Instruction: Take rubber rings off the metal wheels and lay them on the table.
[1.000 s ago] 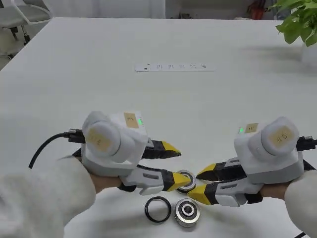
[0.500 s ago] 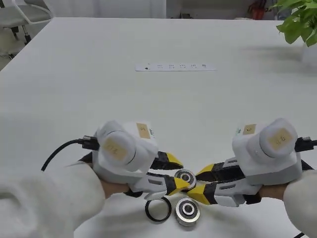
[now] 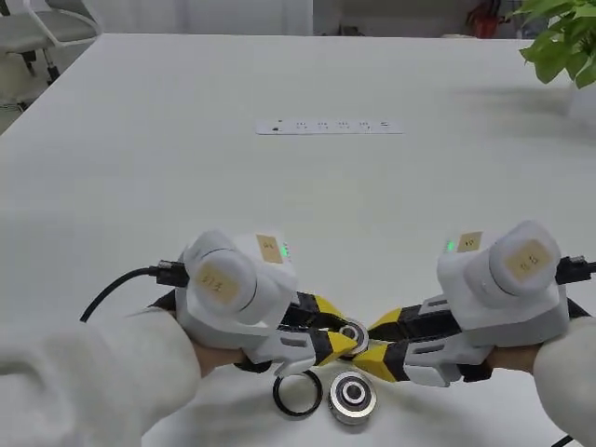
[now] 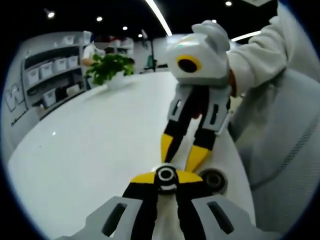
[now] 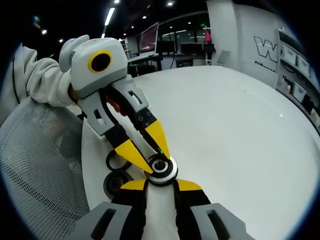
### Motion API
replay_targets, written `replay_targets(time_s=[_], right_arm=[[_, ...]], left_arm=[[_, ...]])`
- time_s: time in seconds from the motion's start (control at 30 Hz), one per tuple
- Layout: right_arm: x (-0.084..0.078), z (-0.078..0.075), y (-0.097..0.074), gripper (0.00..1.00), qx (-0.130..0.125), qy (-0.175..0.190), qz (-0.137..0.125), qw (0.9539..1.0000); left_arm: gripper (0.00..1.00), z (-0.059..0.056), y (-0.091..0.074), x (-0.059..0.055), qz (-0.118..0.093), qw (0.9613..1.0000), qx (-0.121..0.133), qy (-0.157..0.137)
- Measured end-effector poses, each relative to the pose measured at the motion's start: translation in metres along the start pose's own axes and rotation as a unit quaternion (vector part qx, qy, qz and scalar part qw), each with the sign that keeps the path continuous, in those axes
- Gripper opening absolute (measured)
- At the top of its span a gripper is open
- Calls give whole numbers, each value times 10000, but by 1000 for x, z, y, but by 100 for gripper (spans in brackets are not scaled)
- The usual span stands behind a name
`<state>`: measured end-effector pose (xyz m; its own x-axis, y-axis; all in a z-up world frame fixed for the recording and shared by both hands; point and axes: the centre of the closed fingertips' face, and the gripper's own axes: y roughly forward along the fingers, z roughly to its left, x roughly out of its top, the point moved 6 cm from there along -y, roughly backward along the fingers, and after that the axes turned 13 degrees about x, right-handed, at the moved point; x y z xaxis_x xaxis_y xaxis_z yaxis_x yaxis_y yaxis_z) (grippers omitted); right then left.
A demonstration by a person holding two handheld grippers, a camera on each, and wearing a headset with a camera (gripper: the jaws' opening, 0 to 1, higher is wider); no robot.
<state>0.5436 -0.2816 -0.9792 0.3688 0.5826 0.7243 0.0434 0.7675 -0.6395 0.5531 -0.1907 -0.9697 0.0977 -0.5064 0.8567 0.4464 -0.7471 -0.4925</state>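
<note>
Half of the work looks done. Low over the white bench (image 3: 298,205), the left gripper (image 3: 336,326) has its fingers closed on the held wheel (image 3: 353,332). The right gripper (image 3: 371,343) has its fingers narrowly apart at that wheel's rim; I cannot tell if they pinch anything. Its ring seems not yet off. Just beside lie a bare wheel (image 3: 353,394) and one black rubber ring (image 3: 277,393).

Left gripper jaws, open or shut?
Shut: the left gripper has its yellow tips clamped on either side of the small metal wheel.
</note>
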Motion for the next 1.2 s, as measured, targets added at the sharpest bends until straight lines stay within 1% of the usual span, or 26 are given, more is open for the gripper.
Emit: replay_targets(time_s=[0.3,0.4,0.43,0.5,0.53,0.6,0.63,0.7,0.8,0.9,0.97,1.03,1.07,1.13,1.17,1.2], right_arm=[[-1,0,-1,17,20,18,7,10000],[-2,0,0,21,-3,32,36,10000],[-1,1,1,22,28,35,-28,10000],[0,1,2,25,23,36,-43,10000],[1,1,2,26,-3,-33,-43,10000],[1,0,3,25,-22,-61,-31,10000],[1,0,3,22,1,-87,-29,10000],[0,0,1,19,14,-169,48,9998],[0,-1,-2,18,34,-72,-22,10000],[-1,-1,-2,16,42,-53,12,10000],[-3,-1,-3,14,52,46,47,10000],[-3,-2,-2,15,34,31,21,10000],[-2,-2,-2,17,17,35,9,10000],[-1,-1,0,22,43,189,-105,9998],[-1,-1,0,24,41,209,-114,9997],[0,-1,1,24,31,181,-118,9998]], left_arm=[[14,0,0,0,-28,10000,3,-1],[14,0,0,0,-30,10000,3,-5],[14,0,0,0,-35,10000,2,-6],[14,0,0,0,-47,10000,7,-16],[14,0,0,0,-48,10000,9,-16],[14,0,0,0,-45,10000,10,-10],[14,0,0,0,-45,10000,9,-9],[14,0,0,0,-50,10000,6,-10],[14,0,0,-1,-54,10000,7,-19],[14,0,1,0,-50,10000,14,-21],[14,1,1,0,-50,10000,14,-24],[14,1,1,-1,-49,10000,13,-26],[14,1,1,-1,-50,10000,13,-29],[14,0,1,-1,-51,10000,13,-26],[14,0,1,0,-50,10000,13,-25],[14,0,1,0,-50,10000,14,-24]])
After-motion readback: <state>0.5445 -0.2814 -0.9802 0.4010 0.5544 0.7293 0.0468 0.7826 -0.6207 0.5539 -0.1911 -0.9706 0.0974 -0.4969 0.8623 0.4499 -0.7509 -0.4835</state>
